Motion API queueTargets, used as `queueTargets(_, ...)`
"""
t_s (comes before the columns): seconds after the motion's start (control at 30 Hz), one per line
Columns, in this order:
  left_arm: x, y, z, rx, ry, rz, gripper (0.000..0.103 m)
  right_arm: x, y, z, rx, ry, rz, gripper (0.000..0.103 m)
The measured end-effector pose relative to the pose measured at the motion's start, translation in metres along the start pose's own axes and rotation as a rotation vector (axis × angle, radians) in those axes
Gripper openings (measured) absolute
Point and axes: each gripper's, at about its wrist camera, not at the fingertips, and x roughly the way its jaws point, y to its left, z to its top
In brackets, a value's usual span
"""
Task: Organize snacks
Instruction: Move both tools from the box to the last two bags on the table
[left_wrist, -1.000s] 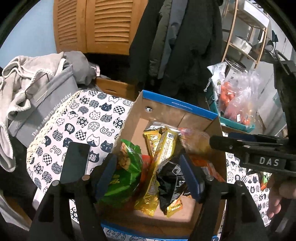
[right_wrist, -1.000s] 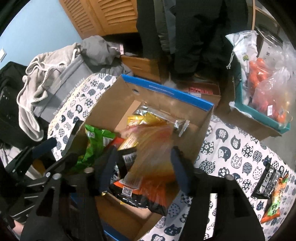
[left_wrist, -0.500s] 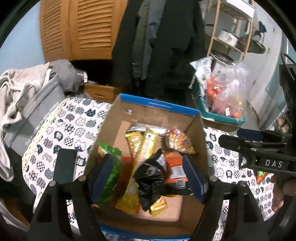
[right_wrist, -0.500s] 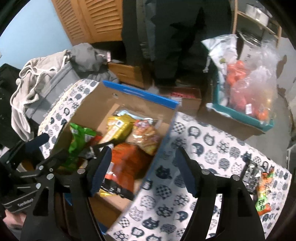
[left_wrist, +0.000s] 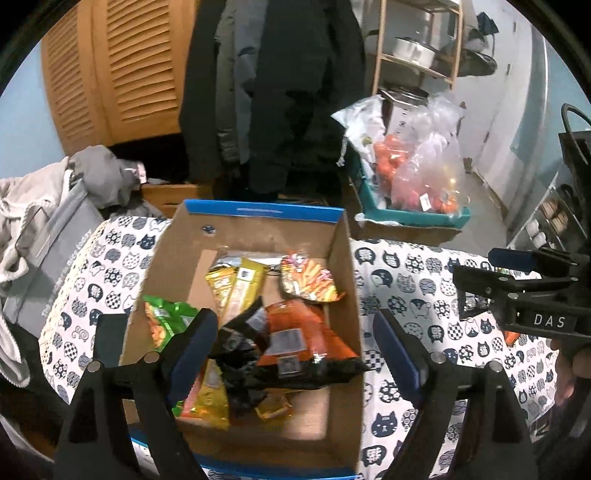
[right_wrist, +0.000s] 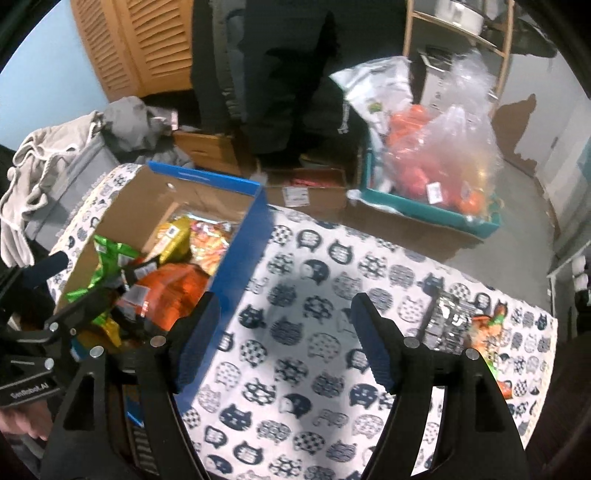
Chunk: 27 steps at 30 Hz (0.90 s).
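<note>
1. Left wrist view: the left claw (left_wrist: 291, 350) is seen spread apart, empty, above the cardboard box (left_wrist: 343, 280) on the worktop (left_wrist: 406, 266). The snack packets (left_wrist: 295, 332) inside are partly hidden by its fingers.
2. Right wrist view: the right claw (right_wrist: 284, 339) is held apart over bare cloth; blurred packets (right_wrist: 448, 323) are seen near the worktop's right edge.
</note>
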Motion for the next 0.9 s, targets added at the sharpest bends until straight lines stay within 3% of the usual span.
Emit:
queueTargets(0.67,0.01,-0.102,0.002,0.177,0.027,-0.074,0.087,-0.022,-0.092,-0.049,0.116,-0.001,-0.085,0.073)
queueTargets(0.9,0.025,-0.132,-0.002,0.209,0.079,-0.115,0.087,-0.029,-0.128,-0.067,0.172,-0.003,-0.106,0.073)
